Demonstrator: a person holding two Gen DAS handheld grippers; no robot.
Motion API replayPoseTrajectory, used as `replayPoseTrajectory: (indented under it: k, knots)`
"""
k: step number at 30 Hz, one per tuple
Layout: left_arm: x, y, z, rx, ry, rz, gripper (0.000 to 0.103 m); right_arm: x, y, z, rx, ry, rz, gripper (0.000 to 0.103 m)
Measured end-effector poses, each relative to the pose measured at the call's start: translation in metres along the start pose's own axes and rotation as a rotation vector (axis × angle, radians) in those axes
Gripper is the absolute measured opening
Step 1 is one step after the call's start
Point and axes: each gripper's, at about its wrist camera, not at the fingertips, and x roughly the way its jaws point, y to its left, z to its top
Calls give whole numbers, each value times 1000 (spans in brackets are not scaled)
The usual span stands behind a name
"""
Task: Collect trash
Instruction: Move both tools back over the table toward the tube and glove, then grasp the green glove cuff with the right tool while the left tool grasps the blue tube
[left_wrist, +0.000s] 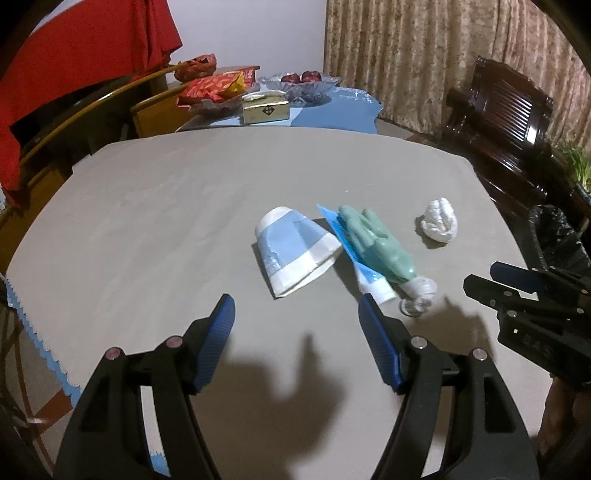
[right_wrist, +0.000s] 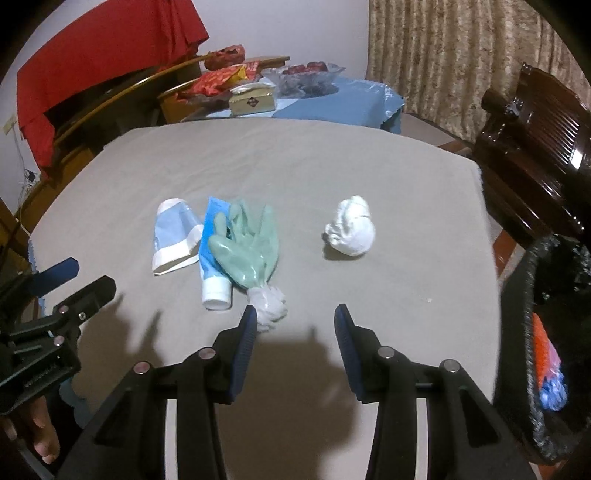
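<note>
On the grey table (left_wrist: 147, 206) lie a flattened blue-and-white paper cup (left_wrist: 295, 251) (right_wrist: 175, 236), a blue-and-white tube (left_wrist: 354, 258) (right_wrist: 210, 258), a green rubber glove (left_wrist: 376, 243) (right_wrist: 247, 251) with a white cuff over the tube, and a crumpled white paper ball (left_wrist: 439, 220) (right_wrist: 351, 230). My left gripper (left_wrist: 297, 314) is open and empty, just short of the cup and tube. My right gripper (right_wrist: 295, 325) is open and empty, near the glove's cuff, and shows at the right of the left wrist view (left_wrist: 491, 284).
A bin with a black liner (right_wrist: 535, 332) (left_wrist: 554, 236) stands at the table's right edge, with coloured trash inside. A dark wooden chair (left_wrist: 509, 122) is beyond it. Behind the table, a blue-clothed table (right_wrist: 332, 103) holds a tissue box (left_wrist: 265, 108), snack bags and a fruit bowl.
</note>
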Motion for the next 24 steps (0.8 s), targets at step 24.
replayPoseTrajectory:
  k: [24]
  knots:
    - [33, -3, 2, -7, 31, -42, 68, 48, -2, -1, -2, 57, 19, 32]
